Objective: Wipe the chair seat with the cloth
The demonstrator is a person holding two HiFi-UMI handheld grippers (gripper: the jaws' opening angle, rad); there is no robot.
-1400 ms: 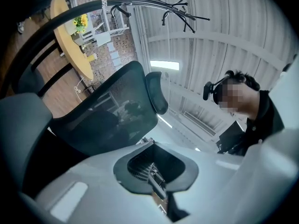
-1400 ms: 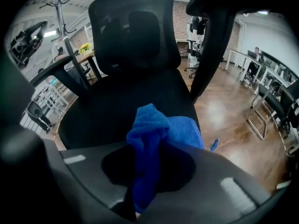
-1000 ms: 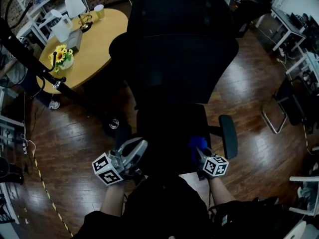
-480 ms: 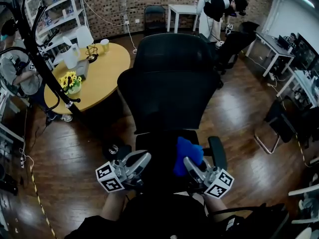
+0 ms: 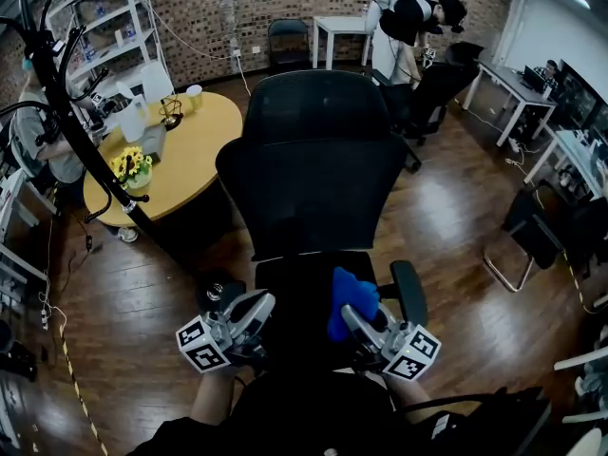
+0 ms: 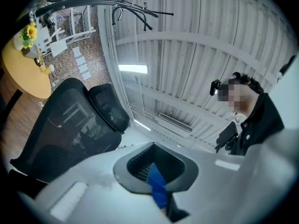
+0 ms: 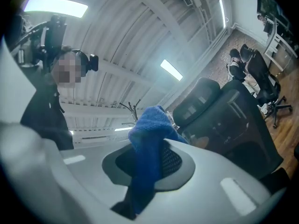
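1. The cloth [image 5: 352,297], blue and bunched, is clamped between the right gripper's [image 5: 353,319] closed jaws and sticks out past their tips.
2. It is held over the seat's [image 5: 296,293] right side, near the armrest [image 5: 410,291].
3. The left gripper [image 5: 258,304], at the seat's left edge, has its jaws together, with only a thin blue strip [image 6: 156,188] in the seam.

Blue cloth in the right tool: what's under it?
Under the blue terry cloth, pinched in the right tool, lies the black chair seat, beside the black padded armrest. The seat patch directly beneath is covered, so contact between cloth and seat cannot be told.
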